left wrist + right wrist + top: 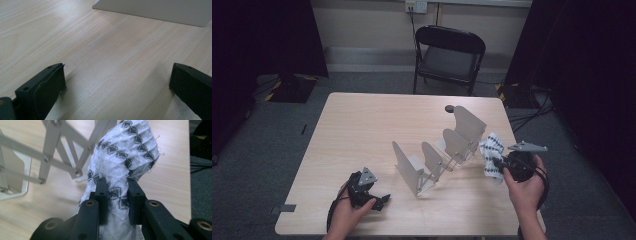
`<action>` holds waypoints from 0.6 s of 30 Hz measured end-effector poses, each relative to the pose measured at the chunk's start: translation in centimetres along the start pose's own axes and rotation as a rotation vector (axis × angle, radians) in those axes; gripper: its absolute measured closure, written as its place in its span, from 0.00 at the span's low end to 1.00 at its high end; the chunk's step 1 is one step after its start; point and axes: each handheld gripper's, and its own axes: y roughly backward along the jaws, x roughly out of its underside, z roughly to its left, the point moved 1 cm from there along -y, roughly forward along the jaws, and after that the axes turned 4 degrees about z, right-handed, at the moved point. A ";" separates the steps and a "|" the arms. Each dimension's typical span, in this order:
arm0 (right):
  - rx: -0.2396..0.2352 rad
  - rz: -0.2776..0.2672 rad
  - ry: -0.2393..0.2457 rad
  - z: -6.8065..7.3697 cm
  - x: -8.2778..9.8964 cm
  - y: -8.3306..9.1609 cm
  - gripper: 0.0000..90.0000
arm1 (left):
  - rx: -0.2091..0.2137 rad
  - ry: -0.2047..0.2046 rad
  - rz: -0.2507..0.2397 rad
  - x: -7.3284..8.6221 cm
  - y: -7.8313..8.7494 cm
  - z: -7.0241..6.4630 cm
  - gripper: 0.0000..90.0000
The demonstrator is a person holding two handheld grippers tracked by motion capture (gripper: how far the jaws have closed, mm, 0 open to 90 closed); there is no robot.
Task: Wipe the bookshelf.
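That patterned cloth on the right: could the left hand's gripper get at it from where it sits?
Probably not directly. The left gripper, fingers open, rests at the table's near-left edge, and the metal rack stands between it and the cloth, already pinched in the right gripper.

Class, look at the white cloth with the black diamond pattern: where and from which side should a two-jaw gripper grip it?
Grip the white cloth with the black diamond pattern at a bunched fold, coming from its open table side, away from the grey metal folding rack. The right gripper pinches such a fold; bunched fabric gives the jaws bulk.
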 end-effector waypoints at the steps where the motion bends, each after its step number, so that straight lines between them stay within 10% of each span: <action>1: -0.002 -0.013 -0.003 -0.2 -0.3 0.2 0.82 | 0.000 0.000 0.000 0.0 0.0 0.0 0.00; 18: -0.024 -0.018 0.044 1.4 -1.0 -2.1 0.82 | 0.001 0.004 0.000 0.0 0.0 0.0 0.00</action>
